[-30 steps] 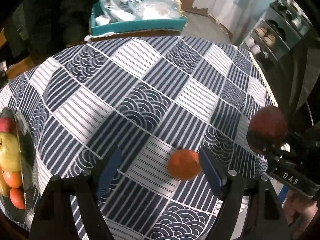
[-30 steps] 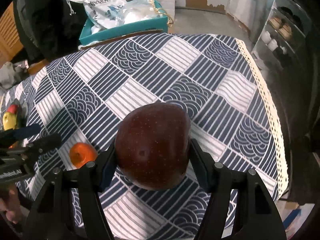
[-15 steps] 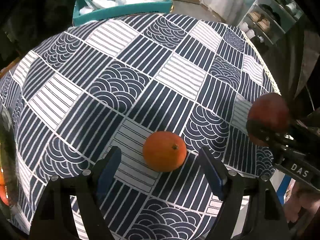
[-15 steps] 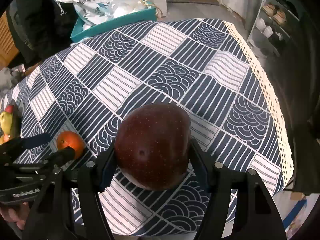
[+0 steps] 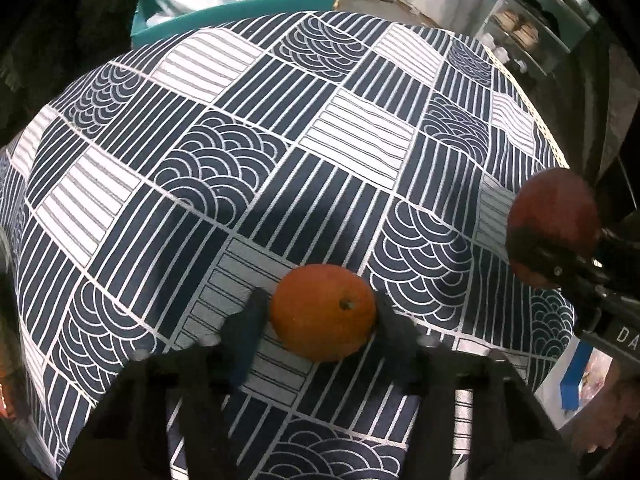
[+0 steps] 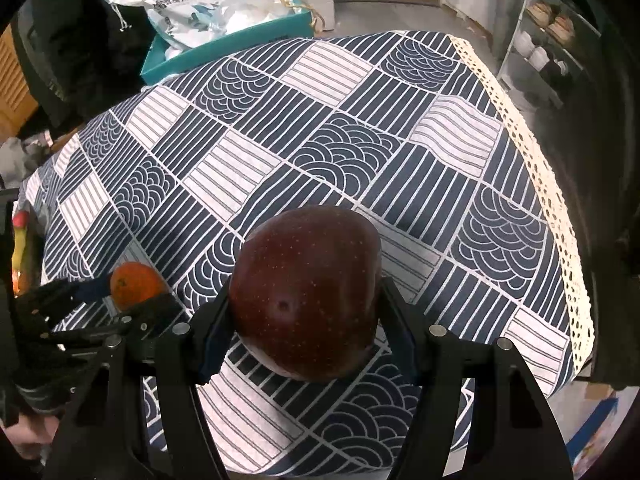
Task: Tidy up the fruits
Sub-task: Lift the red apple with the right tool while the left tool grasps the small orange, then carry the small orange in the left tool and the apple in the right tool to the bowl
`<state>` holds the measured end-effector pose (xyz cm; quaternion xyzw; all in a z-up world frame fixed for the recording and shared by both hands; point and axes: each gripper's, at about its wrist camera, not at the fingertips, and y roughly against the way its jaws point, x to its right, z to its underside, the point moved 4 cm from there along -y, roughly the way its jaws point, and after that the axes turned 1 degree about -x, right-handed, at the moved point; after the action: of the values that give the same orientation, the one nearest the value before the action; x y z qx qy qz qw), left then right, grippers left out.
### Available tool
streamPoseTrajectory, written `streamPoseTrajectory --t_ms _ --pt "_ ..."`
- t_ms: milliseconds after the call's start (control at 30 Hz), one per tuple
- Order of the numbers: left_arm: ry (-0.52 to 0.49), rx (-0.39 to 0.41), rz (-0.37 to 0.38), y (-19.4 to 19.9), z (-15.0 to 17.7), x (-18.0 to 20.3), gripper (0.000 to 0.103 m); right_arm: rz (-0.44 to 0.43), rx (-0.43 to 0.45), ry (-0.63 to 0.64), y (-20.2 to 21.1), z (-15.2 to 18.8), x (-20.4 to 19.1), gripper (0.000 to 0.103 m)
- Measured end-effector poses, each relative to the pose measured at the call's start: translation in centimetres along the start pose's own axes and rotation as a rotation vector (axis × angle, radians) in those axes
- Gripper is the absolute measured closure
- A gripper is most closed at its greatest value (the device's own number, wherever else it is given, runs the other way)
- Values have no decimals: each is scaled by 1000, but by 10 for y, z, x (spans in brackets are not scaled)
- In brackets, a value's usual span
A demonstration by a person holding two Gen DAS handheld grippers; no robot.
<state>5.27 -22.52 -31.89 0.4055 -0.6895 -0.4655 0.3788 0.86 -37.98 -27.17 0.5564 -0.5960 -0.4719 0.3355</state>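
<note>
An orange [image 5: 324, 312] lies on the navy and white patterned tablecloth [image 5: 280, 128]. My left gripper [image 5: 320, 320] has closed in on it, one finger at each side, blurred by motion; whether they press it I cannot tell. It also shows in the right wrist view [image 6: 136, 284]. My right gripper [image 6: 306, 320] is shut on a dark red apple [image 6: 308, 292] and holds it above the cloth near the front edge. The apple shows at the right of the left wrist view [image 5: 554, 224].
A teal box [image 6: 228, 46] with white bags stands past the table's far edge. Fruit in a bowl [image 6: 18, 240] shows at the far left. A lace hem [image 6: 552, 200] marks the table's right edge. Shelves [image 6: 548, 28] stand at the back right.
My left gripper has moved forward over the orange and its fingers have closed in from wide open to the orange's sides. My right gripper still holds the apple, shifted slightly.
</note>
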Motion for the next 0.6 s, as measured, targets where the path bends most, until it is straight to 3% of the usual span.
streamPoseTrajectory --t_ms 267,600 --pt "-21 30 -18 7 -2 1 56 11 27 23 6 -5 -5 36" --pt "-11 107 -31 47 -9 -8 56 10 100 57 31 -18 -19 36"
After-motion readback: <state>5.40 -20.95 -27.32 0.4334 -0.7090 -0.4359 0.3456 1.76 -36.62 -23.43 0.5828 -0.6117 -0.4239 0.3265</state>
